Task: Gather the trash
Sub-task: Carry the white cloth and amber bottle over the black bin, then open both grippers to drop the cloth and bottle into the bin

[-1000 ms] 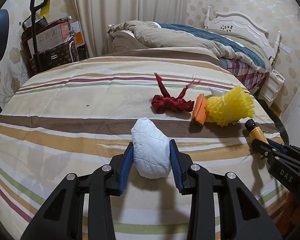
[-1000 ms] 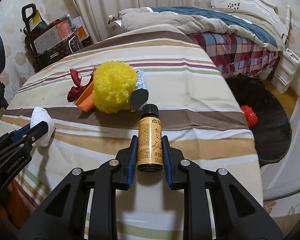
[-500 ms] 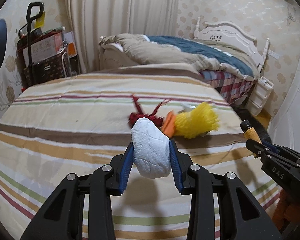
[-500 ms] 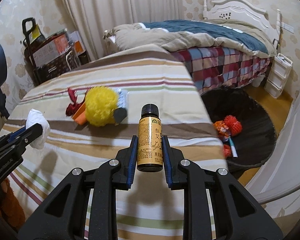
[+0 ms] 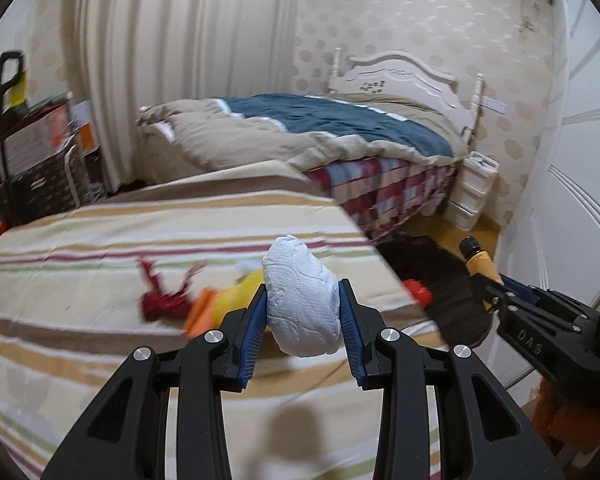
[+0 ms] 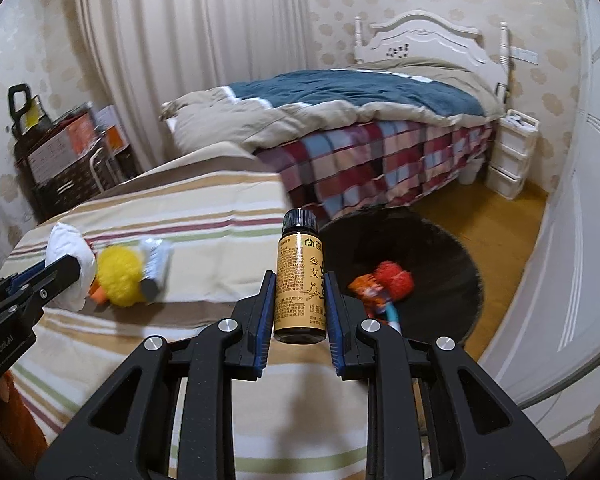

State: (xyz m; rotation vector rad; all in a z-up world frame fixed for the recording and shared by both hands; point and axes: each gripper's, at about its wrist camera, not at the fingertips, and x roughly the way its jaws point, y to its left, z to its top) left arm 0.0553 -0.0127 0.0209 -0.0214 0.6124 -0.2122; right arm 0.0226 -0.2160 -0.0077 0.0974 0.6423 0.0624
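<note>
left gripper (image 5: 302,312) angled down above striped bed (image 5: 100,240), clamping white tissue wad (image 5: 300,300) | right gripper (image 6: 299,306) angled down toward black bin (image 6: 440,264), gripping upright bottle (image 6: 298,280)

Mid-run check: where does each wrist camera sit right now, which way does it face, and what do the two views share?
Left wrist: behind the left tongs, which clamp a white tissue wad; faces across the striped bed; right tongs at right edge.
Right wrist: behind the right tongs, which clamp a brown bottle; faces the black bin on the floor; left tongs at left edge.
Shared: striped bed, yellow foam net, bin, far bed.
</note>
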